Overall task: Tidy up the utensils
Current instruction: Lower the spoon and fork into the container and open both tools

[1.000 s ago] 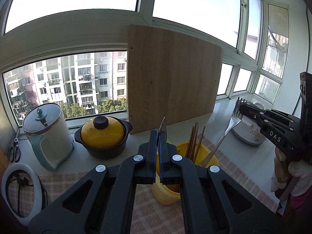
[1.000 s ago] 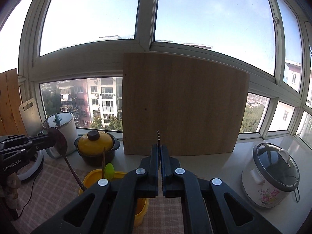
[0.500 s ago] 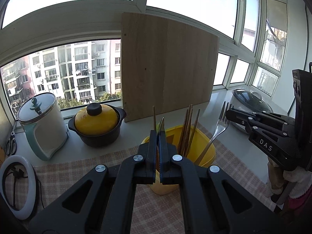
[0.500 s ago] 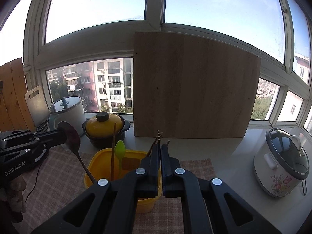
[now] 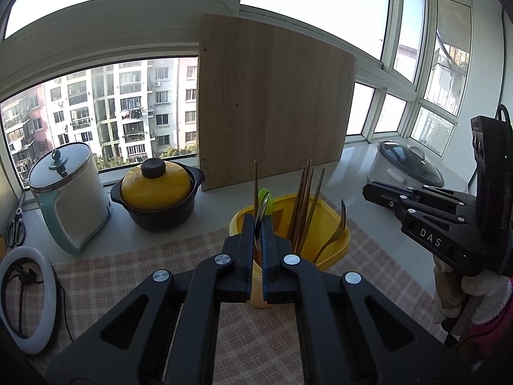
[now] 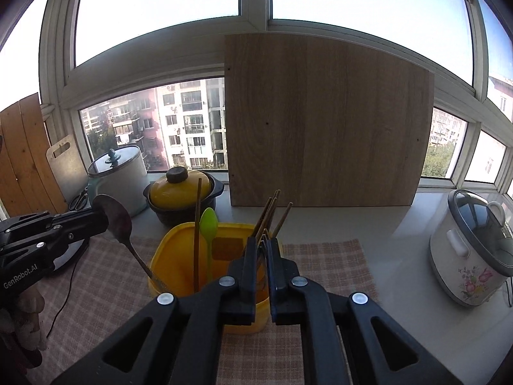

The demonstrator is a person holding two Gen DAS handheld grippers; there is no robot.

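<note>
A yellow utensil holder (image 5: 330, 224) (image 6: 173, 256) stands on the checked mat. It holds several wooden chopsticks (image 5: 304, 205) (image 6: 271, 215), a green spoon (image 6: 209, 224) and a fork (image 5: 336, 237). My left gripper (image 5: 258, 221) (image 6: 104, 221) is shut on a metal spoon (image 6: 118, 221) whose handle slants down into the holder. My right gripper (image 6: 262, 243) (image 5: 368, 191) is slightly parted, close above the holder, with the fork's tines (image 6: 263, 235) between its fingers; whether it still grips them is unclear.
A wooden board (image 6: 323, 122) leans on the window. A yellow-lidded black pot (image 5: 157, 192), a white kettle (image 5: 69, 192) and scissors (image 5: 15, 227) stand at left, a rice cooker (image 6: 471, 247) at right, a ring light (image 5: 25, 292) at near left.
Both grippers have come down toward the holder. The fork has gone down into the holder and the right gripper's fingers have parted slightly. The spoon's handle now reaches into the holder.
</note>
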